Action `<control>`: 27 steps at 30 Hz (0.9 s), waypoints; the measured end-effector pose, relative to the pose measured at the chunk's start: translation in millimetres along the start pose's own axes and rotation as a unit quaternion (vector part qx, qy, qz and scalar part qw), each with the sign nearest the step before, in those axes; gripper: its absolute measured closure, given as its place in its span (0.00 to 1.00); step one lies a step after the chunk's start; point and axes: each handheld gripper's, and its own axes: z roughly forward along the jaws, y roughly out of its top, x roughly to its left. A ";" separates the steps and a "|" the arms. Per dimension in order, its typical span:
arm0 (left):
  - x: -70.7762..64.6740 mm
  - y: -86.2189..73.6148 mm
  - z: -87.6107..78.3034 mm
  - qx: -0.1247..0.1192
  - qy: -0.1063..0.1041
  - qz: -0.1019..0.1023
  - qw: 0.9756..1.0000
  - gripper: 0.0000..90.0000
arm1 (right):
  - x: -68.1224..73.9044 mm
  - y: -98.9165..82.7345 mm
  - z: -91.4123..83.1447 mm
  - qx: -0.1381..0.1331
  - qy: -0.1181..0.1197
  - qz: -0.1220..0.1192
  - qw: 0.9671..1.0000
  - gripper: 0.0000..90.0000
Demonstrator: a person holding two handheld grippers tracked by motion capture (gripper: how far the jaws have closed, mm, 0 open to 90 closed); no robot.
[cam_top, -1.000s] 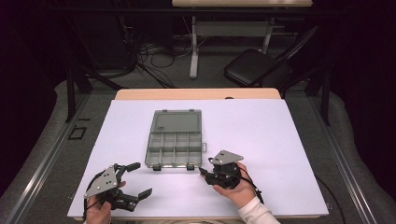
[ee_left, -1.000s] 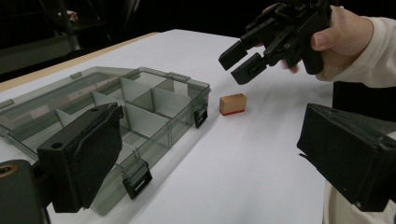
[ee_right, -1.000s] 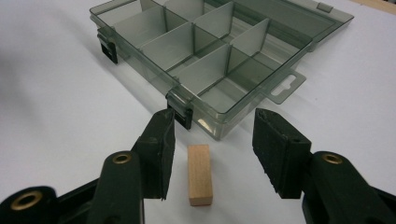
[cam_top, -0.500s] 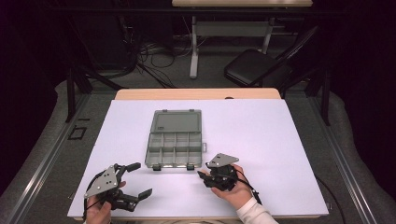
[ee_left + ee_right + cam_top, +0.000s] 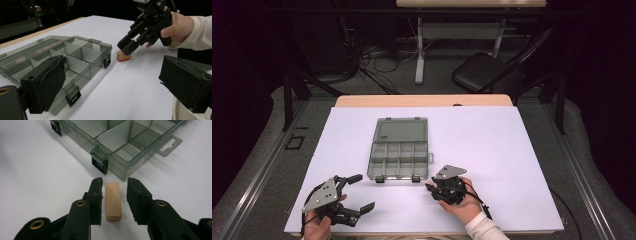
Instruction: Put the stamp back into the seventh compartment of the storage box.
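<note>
One wooden block point(image 5: 113, 201) lies between right gripper point(image 5: 114, 201) jaws, beside organizer box point(image 5: 140, 142).

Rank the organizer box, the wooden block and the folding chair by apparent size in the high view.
1. Organizer box
2. Folding chair, though it stands farther from the camera, so this gap is unsure
3. Wooden block, barely visible by the right claw

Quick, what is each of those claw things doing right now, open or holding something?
Left gripper: open, holding nothing.
Right gripper: open around the wooden block, a jaw on each side, not yet shut on it.
</note>
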 end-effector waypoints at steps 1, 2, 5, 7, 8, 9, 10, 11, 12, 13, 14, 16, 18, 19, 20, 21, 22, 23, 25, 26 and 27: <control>0.1 0.1 -0.1 0.001 0.000 0.000 1.000 0.07 | -0.1 -0.3 -0.1 0.003 0.002 0.000 1.000 0.74; 0.1 0.1 -0.1 0.001 -0.001 0.000 1.000 0.07 | -0.1 -0.5 0.0 0.004 0.002 0.000 1.000 0.74; 0.0 0.1 0.0 0.001 -0.001 0.000 1.000 0.07 | -0.4 -1.2 0.2 0.006 0.001 -0.002 1.000 0.76; -0.3 0.1 0.1 0.001 0.003 0.001 1.000 0.07 | -0.2 -1.7 0.2 0.007 0.002 -0.002 1.000 0.77; 0.1 0.1 0.0 0.001 0.000 0.000 1.000 0.07 | -0.2 -1.9 0.3 0.006 0.004 -0.001 1.000 0.77; -0.2 0.1 0.1 0.001 0.003 0.000 1.000 0.07 | -0.2 -2.0 0.2 0.008 0.005 0.001 1.000 0.78; -0.2 0.1 0.1 0.001 0.003 0.000 1.000 0.07 | -0.2 -2.0 0.1 0.008 0.005 0.001 1.000 0.78; -0.1 0.1 0.1 0.001 0.003 0.001 1.000 0.07 | -0.3 -2.1 0.2 0.008 0.006 0.000 1.000 0.79; -0.1 0.1 0.0 0.002 0.003 0.001 1.000 0.07 | -0.3 -2.2 0.1 0.009 0.006 0.000 1.000 0.79; -0.1 0.1 0.1 0.002 0.003 0.001 1.000 0.07 | -0.3 -2.4 0.4 0.009 0.006 0.000 1.000 0.79; -0.1 0.1 0.1 0.002 0.003 0.001 1.000 0.07 | -0.1 -2.6 0.7 0.010 0.006 0.000 1.000 0.80; 0.0 0.1 0.1 0.002 0.004 0.001 1.000 0.07 | -0.3 -3.0 1.1 0.011 0.007 -0.002 1.000 0.81; -0.1 0.1 0.1 0.002 0.004 0.001 1.000 0.07 | 0.0 -3.1 1.0 0.014 0.006 -0.002 1.000 0.82; -0.1 0.1 0.1 0.002 0.004 0.001 1.000 0.07 | 0.0 -3.2 1.3 0.013 0.007 -0.003 1.000 0.82; -0.1 0.1 0.1 0.002 0.004 0.001 1.000 0.07 | 0.2 -3.2 1.3 0.014 0.007 -0.002 1.000 0.83; -0.2 0.1 0.1 0.001 0.003 0.001 1.000 0.07 | 0.2 -3.2 1.3 0.016 0.006 -0.004 1.000 0.84; -0.2 0.1 0.1 0.001 0.003 0.001 1.000 0.07 | 0.2 -3.3 1.3 0.016 0.006 -0.005 1.000 0.84; -0.3 0.1 0.2 0.002 0.003 0.001 1.000 0.07 | 0.2 -3.3 1.3 0.016 0.005 -0.005 1.000 0.84; -0.2 0.1 0.2 0.001 0.003 0.001 1.000 0.07 | 0.2 -3.2 1.3 0.016 0.005 -0.006 1.000 0.84; -0.2 0.1 0.2 0.001 0.003 0.001 1.000 0.07 | 0.2 -3.2 1.3 0.016 0.005 -0.006 1.000 0.84; -0.2 0.1 0.1 0.001 0.003 0.001 1.000 0.07 | 0.2 -3.3 1.5 0.015 0.004 -0.008 1.000 0.84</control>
